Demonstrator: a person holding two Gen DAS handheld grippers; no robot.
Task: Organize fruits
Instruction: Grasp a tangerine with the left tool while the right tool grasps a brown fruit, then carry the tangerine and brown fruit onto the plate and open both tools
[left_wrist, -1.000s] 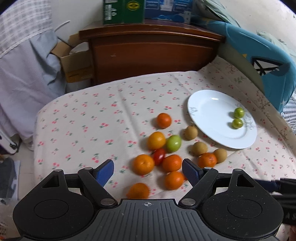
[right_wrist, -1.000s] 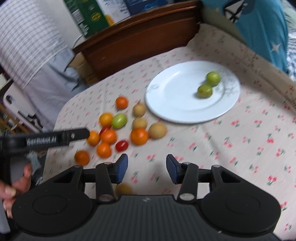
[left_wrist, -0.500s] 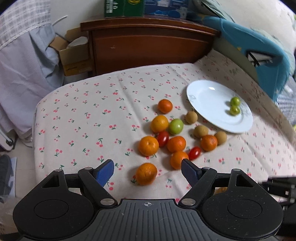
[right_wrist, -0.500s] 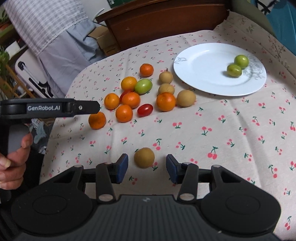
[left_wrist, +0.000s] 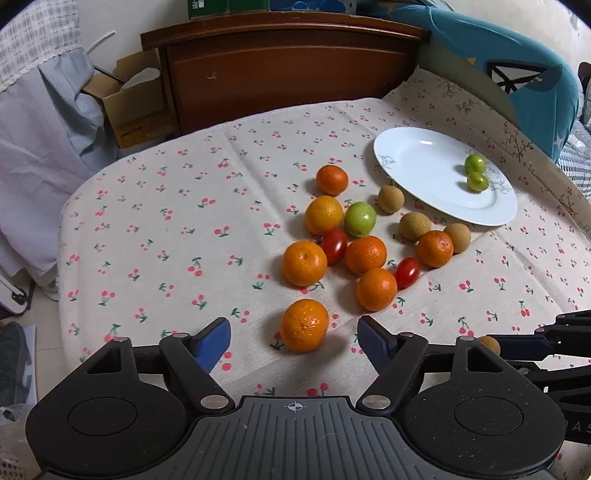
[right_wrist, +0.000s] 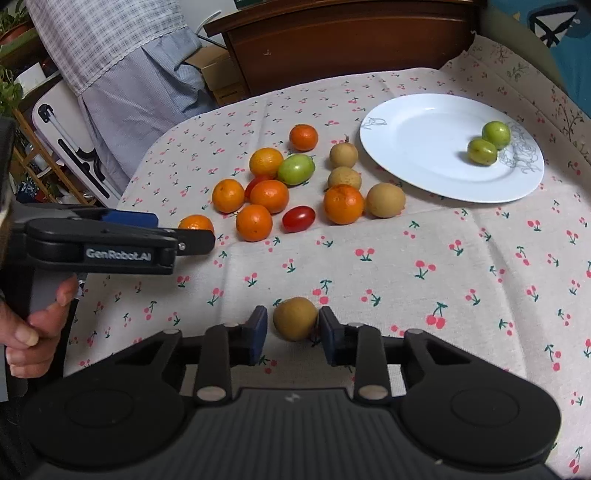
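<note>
- The right tongs sit closest to the camera, closed around a lone brown round fruit that rests on the cherry-print cloth; the blue pads flank it on both sides, and the jaws have just been closing.
- The left tongs stand open, their jaws having just been narrowing, with the nearest mandarin between the blue fingers and apart from both.
- A hand at the left edge of the right wrist view grips the handle of the left tongs.
- Beyond lies the main cluster: more mandarins, two red cherry tomatoes, one larger green fruit and three brown fruits, all loose on the cloth and mostly touching one another.
- Farther right, the white plate holds two small green fruits side by side near its far rim.
- Behind the cloth stand a dark wooden cabinet and an open cardboard box.
</note>
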